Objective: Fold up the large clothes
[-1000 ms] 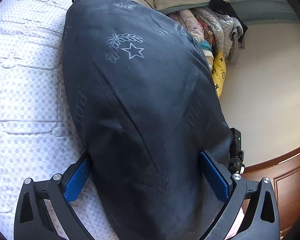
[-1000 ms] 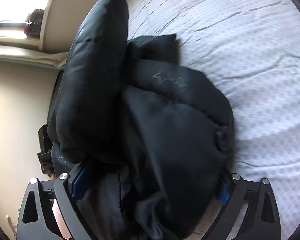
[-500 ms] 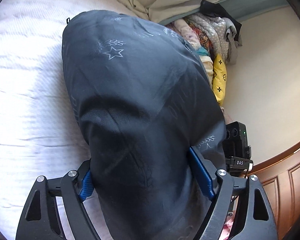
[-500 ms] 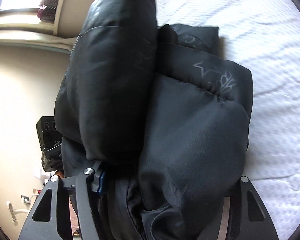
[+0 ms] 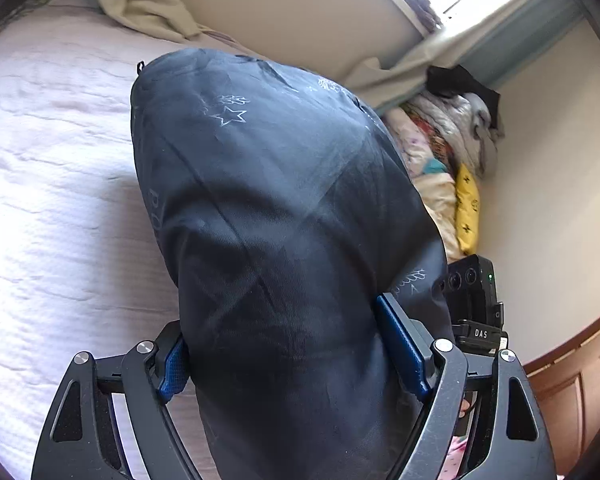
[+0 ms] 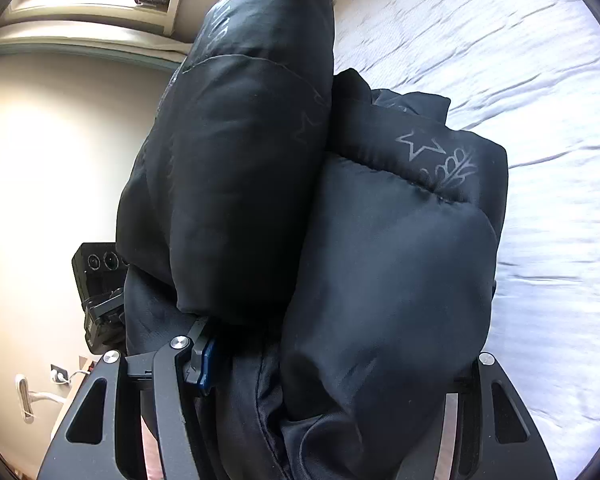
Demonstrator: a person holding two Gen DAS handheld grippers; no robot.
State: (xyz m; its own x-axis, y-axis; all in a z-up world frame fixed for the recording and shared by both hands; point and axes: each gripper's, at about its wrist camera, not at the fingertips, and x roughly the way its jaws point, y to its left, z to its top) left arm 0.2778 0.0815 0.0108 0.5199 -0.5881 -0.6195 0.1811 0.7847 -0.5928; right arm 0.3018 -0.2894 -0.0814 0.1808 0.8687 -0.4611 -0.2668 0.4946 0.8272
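Right now your left tool (image 5: pixel 296 352) pinches a thick bundle of the jacket (image 5: pixel 284 216) between its blue pads (image 5: pixel 400 344), the fabric bulging well past both fingers. The jacket is dark, almost black, puffy and quilted, printed with pale outlined stars and leaf sprigs and some lettering along one edge. It is folded into a fat roll held up over the bed (image 5: pixel 52 208), whose white textured cover spreads to the left of it in the left wrist view.

Your right tool (image 6: pixel 340 364) is clamped on the same jacket (image 6: pixel 380 260); only one blue pad (image 6: pixel 206 364) shows, the other finger being buried under padding. From this side the jacket shows as two plump layers lying side by side, a stitched seam crossing the nearer one.

Beyond the jacket, a pile of clothes (image 5: pixel 448 148) lies against the wall under the window.
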